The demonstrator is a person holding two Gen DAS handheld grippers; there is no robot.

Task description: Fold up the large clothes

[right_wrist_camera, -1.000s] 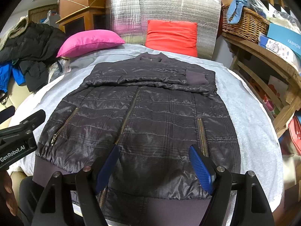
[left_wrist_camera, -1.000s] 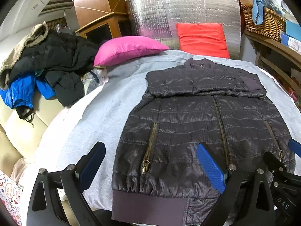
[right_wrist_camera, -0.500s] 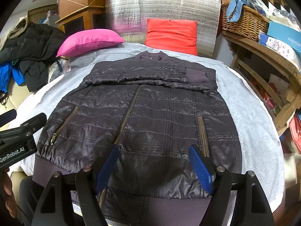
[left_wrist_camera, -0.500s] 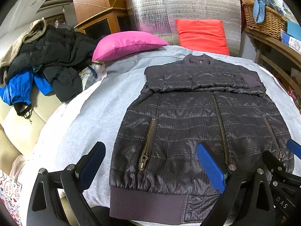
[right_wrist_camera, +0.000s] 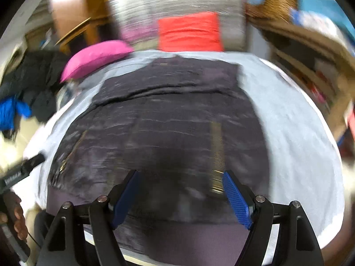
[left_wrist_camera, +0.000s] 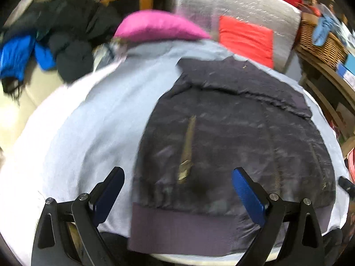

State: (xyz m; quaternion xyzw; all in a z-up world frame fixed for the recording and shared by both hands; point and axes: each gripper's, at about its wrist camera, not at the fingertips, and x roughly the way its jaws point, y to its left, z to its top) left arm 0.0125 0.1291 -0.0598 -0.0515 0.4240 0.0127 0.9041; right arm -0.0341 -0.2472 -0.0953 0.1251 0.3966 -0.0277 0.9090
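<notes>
A dark quilted jacket lies front up on a pale grey sheet, its sleeves folded across the chest and its ribbed hem nearest me. Both views are blurred by motion. My left gripper stands open above the hem's left corner, beside the left pocket zip. My right gripper stands open above the hem near the right pocket zip. Nothing lies between either pair of blue pads. The left gripper's body and a hand show at the right wrist view's left edge.
A pink pillow and a red cushion lean at the bed's head against a silver quilted panel. A heap of dark and blue clothes lies at the left. A wicker basket sits on wooden shelves at the right.
Both grippers have swung sideways and sunk toward the jacket's hem: the left toward the left corner, the right toward the right pocket zip. Both views have rolled and blurred. The jaws stay open.
</notes>
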